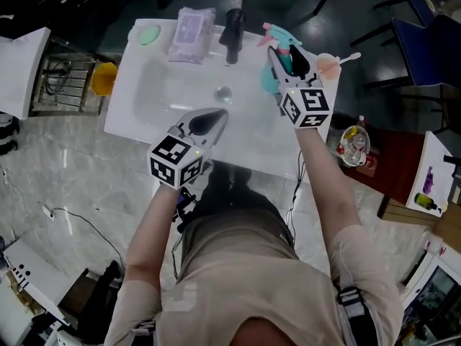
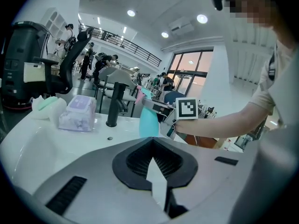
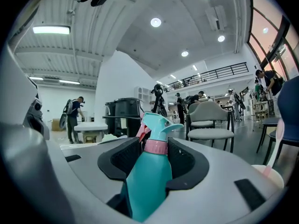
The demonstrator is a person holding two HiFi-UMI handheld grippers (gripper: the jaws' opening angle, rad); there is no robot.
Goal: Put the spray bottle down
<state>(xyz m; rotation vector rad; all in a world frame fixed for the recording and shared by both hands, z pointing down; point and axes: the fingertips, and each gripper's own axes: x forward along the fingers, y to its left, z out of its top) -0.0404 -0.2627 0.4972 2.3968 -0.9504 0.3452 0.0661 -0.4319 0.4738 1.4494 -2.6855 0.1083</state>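
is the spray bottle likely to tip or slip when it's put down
Likely tippy: the spray bottle is tall and slim, trigger head on top. Its smooth plastic could slip in the right tongs, shut around its body.

**Q:** What was held between the jaws of the right gripper (image 3: 154,158)?

**A:** A teal spray bottle (image 3: 145,185), upright, was clamped at its body by both dark pads (image 3: 117,160). Its pink collar (image 3: 155,147) and teal nozzle (image 3: 161,125) were seen above them.

**Q:** What was shown behind?

**A:** A black bin (image 3: 122,112), a grey chair (image 3: 211,121) at right and a person (image 3: 72,115) at far left were shown under ceiling lights (image 3: 156,22).
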